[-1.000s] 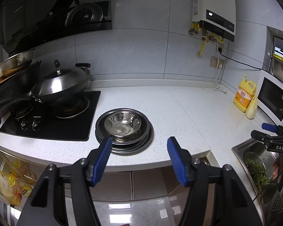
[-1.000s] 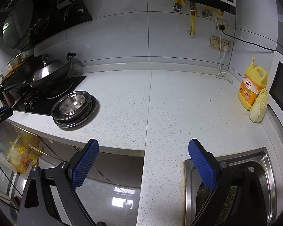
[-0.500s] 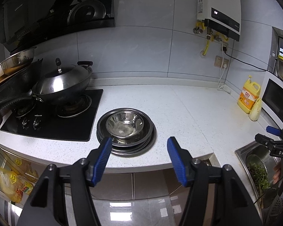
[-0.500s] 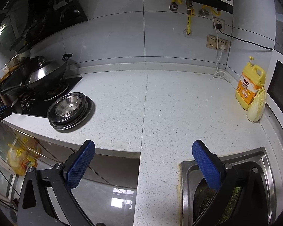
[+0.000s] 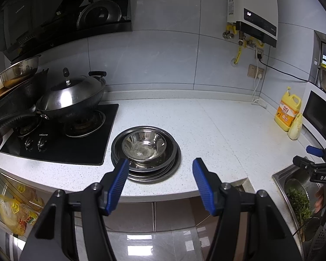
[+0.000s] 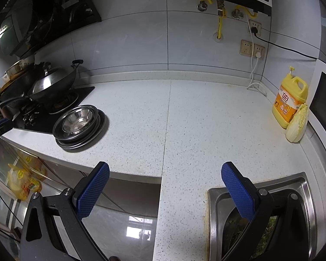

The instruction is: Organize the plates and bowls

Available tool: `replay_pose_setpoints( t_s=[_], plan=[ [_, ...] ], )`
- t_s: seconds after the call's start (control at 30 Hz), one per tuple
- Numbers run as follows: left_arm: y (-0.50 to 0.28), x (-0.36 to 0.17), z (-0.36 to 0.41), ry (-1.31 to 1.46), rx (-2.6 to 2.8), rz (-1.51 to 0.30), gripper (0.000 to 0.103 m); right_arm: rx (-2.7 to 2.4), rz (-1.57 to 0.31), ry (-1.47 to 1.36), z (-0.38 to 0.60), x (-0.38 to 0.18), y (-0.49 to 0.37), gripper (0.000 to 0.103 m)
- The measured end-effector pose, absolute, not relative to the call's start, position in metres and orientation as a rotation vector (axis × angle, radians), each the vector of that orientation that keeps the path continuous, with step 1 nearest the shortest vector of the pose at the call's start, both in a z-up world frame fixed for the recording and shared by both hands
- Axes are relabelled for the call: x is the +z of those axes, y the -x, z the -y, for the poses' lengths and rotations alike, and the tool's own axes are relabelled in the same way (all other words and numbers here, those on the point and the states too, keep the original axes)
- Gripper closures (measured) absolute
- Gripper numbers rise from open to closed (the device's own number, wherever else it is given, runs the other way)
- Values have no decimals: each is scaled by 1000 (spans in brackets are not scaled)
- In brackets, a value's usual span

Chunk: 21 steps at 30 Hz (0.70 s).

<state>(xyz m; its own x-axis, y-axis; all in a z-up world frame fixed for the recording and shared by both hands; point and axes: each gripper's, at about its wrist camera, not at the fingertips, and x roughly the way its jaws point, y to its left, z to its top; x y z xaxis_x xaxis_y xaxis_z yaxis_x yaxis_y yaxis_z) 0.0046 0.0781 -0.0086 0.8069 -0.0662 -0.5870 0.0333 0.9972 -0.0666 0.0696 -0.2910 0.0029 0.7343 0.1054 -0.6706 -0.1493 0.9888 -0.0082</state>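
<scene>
Steel bowl (image 5: 144, 146) sits nested atop a stack of plates (image 5: 145, 169) on the white table (image 5: 206, 130), just beside the stove (image 5: 54, 143). We hold our left hand-held gripper (image 5: 159, 179) open and empty before the stack; our right hand-held gripper (image 6: 165, 187), jaws just spread to their widest, grips nothing over the table edge by the sink (image 6: 306, 195).

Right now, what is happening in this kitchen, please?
A person holds a hand-held gripper in each hand in front of the countertop. The left hand-held gripper is open and points at a steel bowl that sits on a stack of plates beside the stove. The right hand-held gripper is open too, its jaws having just been opening, near the sink. Neither holds anything.
</scene>
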Motion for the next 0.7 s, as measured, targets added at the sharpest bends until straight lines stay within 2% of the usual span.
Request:
replay_pose_setpoints(
  t_s=[0.7],
  plan=[
    [-16, -6, -84, 104, -20, -645, 44, 159, -746, 92, 283, -3, -78, 2]
  ],
)
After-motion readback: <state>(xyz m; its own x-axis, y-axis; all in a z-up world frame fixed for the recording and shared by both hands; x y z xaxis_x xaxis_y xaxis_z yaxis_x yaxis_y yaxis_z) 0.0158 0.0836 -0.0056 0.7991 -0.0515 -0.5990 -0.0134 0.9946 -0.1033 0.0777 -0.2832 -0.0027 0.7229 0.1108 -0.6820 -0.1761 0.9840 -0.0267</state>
